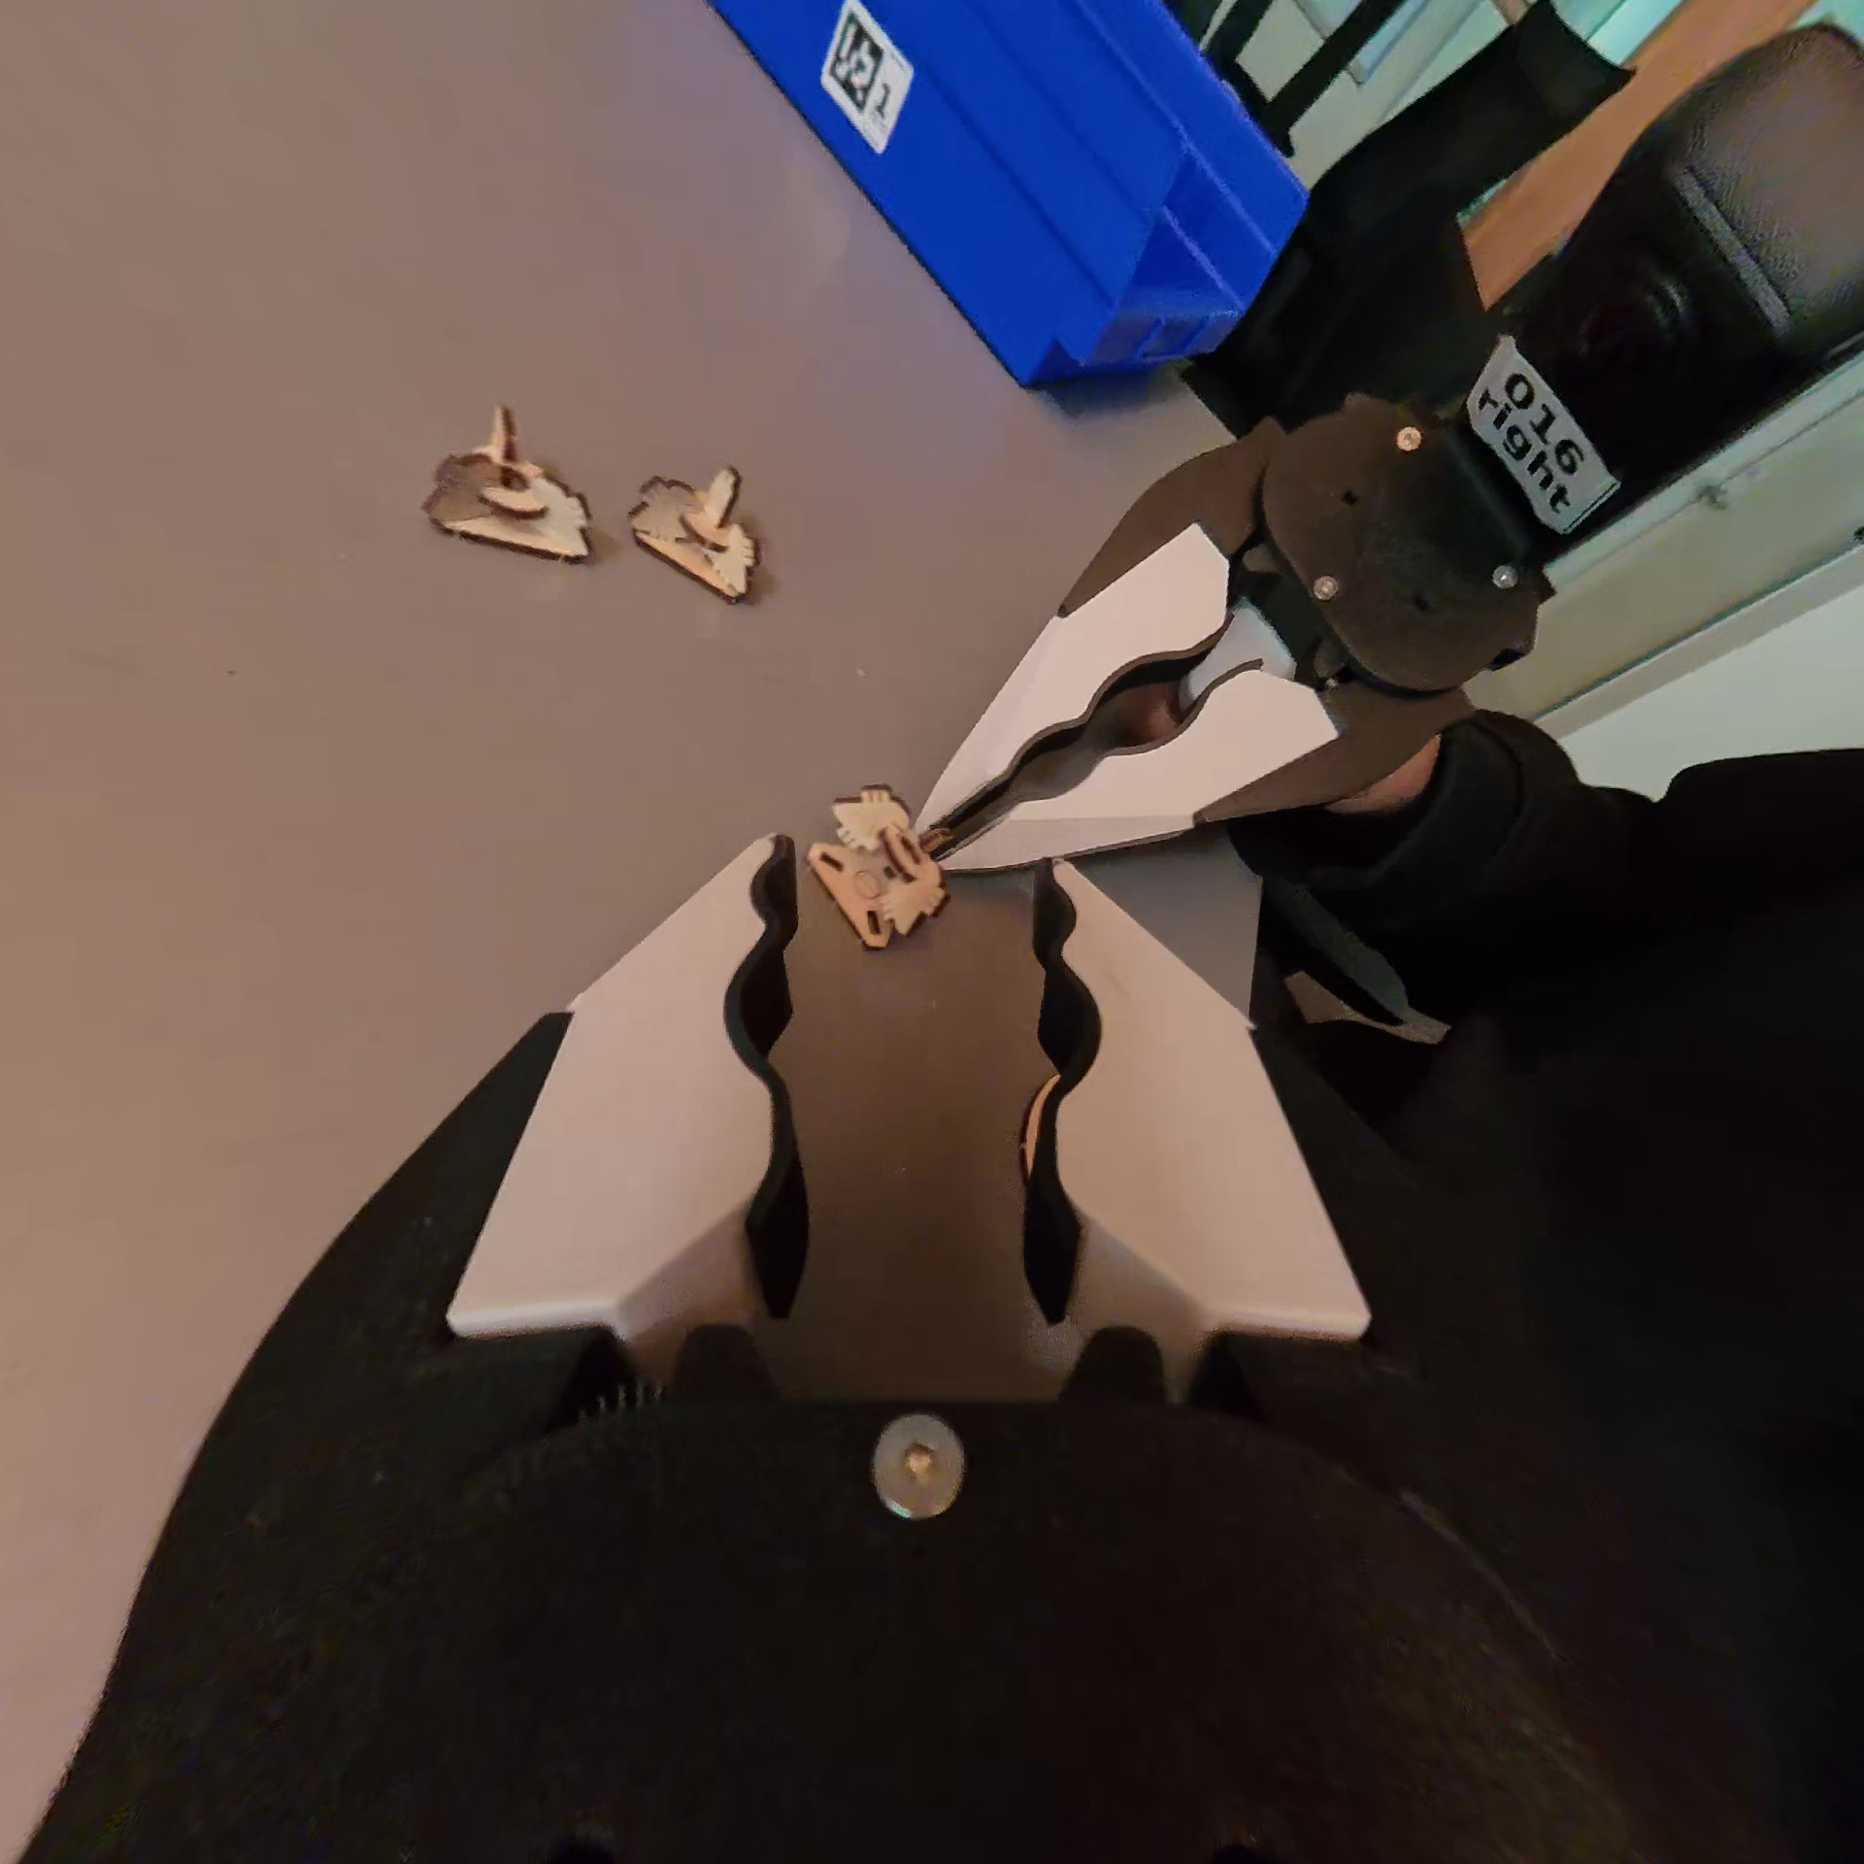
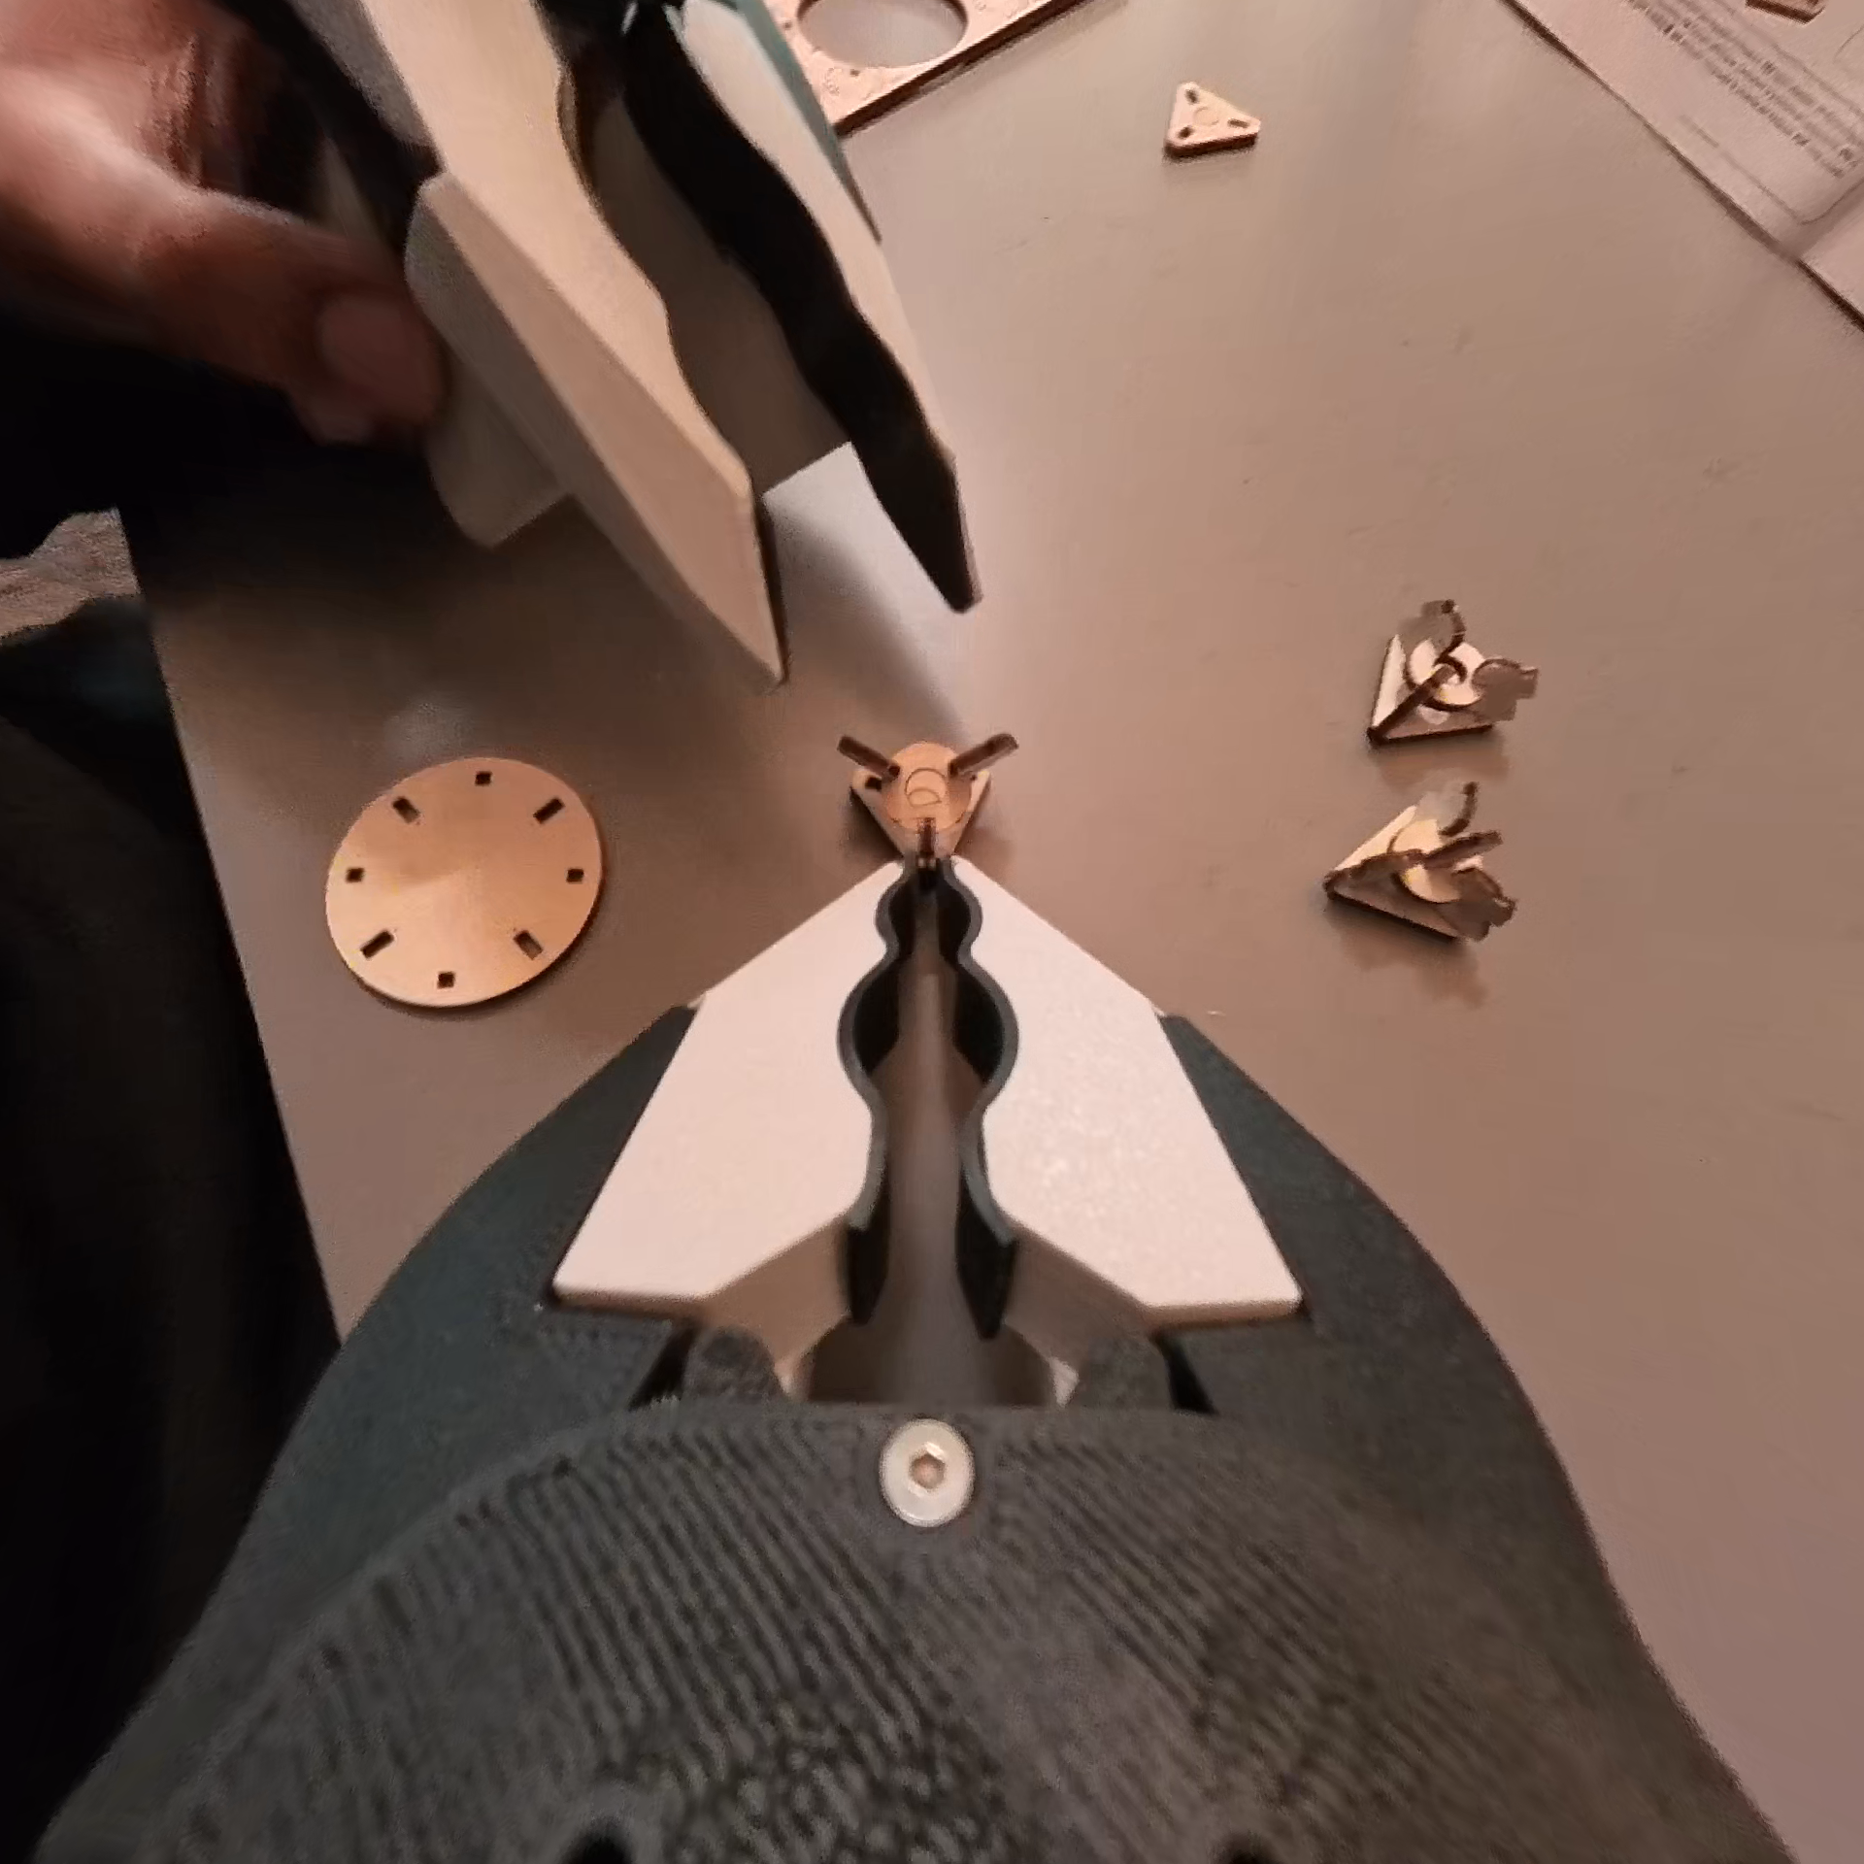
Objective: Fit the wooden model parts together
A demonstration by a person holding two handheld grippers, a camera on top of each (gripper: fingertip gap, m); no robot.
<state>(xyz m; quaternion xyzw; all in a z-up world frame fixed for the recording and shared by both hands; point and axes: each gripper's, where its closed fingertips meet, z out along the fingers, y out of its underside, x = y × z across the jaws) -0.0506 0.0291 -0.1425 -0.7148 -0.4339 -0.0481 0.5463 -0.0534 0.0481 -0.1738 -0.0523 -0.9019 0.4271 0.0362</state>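
A small wooden assembly, a triangle plate with toothed tabs standing in it, lies on the grey table. My left gripper is open just above it, with the assembly between the fingertips and neither pad pressing on it. My right gripper comes in from the right and is shut on one thin upright tab at the near corner of the assembly. In the right wrist view my right gripper pinches that tab at its very tips. The open left gripper hangs above and to the left.
Two similar wooden assemblies lie farther out on the table. A slotted round wooden disc lies left of the work spot. A loose triangle plate, a cut-out wooden sheet and paper lie beyond. A blue bin stands at the table's far edge. The slotted round wooden disc is about equally far from each gripper, around 9 centimeters.
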